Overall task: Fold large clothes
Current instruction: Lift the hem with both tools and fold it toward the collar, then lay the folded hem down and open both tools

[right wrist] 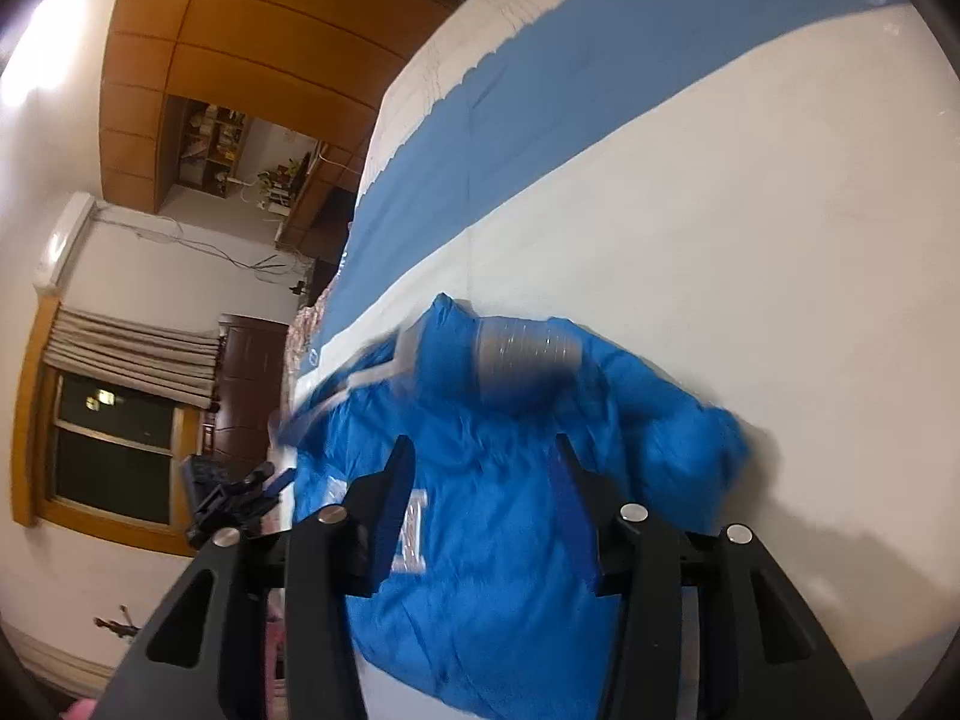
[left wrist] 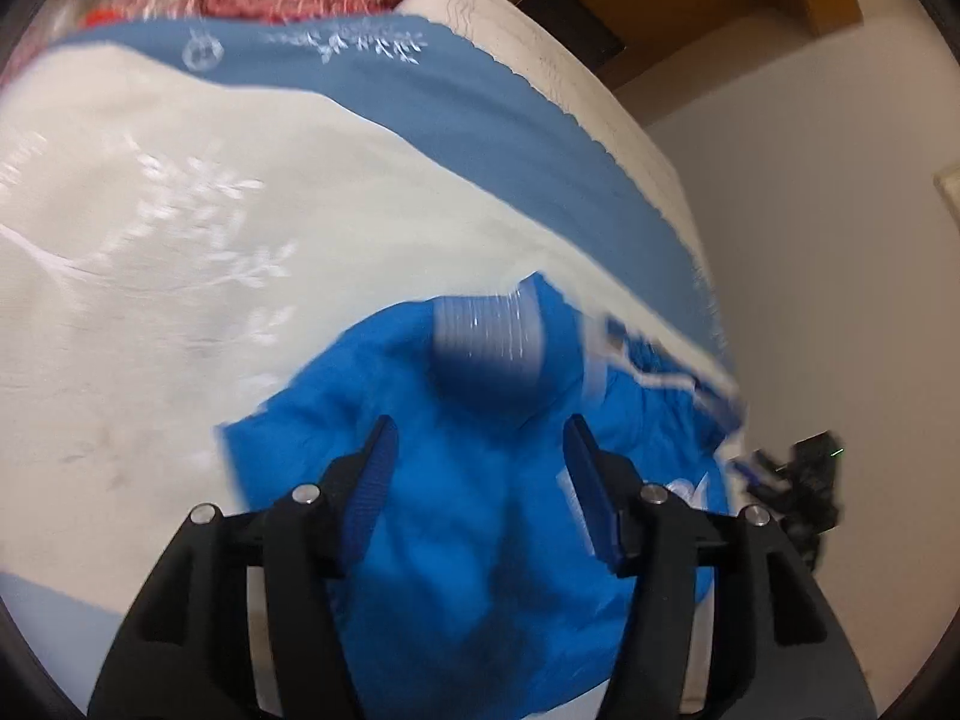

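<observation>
Both my grippers, left (left wrist: 480, 450) and right (right wrist: 483, 471), stand parted (nothing clamped) above the crumpled bright-blue jacket (left wrist: 480, 540) near the cream-and-blue bedspread's (left wrist: 180, 270) edge.

blue garment (left wrist: 480, 480) motion-blurred, its lower part cut off

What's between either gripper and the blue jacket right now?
Nothing visible. The left gripper and right gripper both stand open directly over the blue jacket, which lies on the bedspread.

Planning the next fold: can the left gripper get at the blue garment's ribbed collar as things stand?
Probably yes. The left gripper is open above the blue garment, and the ribbed collar lies just ahead, uncovered.
</observation>
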Tool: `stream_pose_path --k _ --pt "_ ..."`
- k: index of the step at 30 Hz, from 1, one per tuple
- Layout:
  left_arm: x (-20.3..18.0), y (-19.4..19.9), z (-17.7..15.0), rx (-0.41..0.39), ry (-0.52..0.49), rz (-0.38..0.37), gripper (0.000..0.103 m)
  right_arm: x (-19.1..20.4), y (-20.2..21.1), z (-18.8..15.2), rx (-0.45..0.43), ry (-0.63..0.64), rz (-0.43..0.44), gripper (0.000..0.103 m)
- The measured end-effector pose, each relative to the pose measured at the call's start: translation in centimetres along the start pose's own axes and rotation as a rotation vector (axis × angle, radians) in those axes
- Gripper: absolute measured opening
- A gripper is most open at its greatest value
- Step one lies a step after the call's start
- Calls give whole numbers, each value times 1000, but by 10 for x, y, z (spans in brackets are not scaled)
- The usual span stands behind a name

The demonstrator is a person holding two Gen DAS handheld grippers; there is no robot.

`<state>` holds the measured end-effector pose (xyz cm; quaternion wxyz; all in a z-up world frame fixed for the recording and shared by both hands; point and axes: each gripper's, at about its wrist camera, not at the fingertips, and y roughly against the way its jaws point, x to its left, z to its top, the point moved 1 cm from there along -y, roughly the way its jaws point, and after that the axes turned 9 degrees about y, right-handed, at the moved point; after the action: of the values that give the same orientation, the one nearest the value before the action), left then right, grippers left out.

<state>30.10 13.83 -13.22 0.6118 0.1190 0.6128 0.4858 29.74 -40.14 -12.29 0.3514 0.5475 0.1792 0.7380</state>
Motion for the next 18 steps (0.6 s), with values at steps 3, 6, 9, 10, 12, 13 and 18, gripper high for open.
stream_pose_path --k 3,6,9,10,12,13,18 --pt "1 1 -20 -12 -77 112 56 5 1 -14 37 47 -73 52" --pt "2 -5 -34 0 -109 161 56 11 -13 -27 99 99 -162 52" --pt "-5 -12 -41 -40 -158 237 49 23 -21 -31 106 162 -232 45" --pt "-8 -12 -42 -51 -163 247 38 28 -22 -32 104 179 -242 29" --pt "-13 -9 -42 -78 -166 256 25 39 -21 -32 104 212 -268 13" --pt "-17 -6 -43 -89 -164 248 16 43 -19 -31 97 220 -263 6" --pt "-45 16 -34 -206 -180 194 8 62 6 -13 -4 241 -242 3"
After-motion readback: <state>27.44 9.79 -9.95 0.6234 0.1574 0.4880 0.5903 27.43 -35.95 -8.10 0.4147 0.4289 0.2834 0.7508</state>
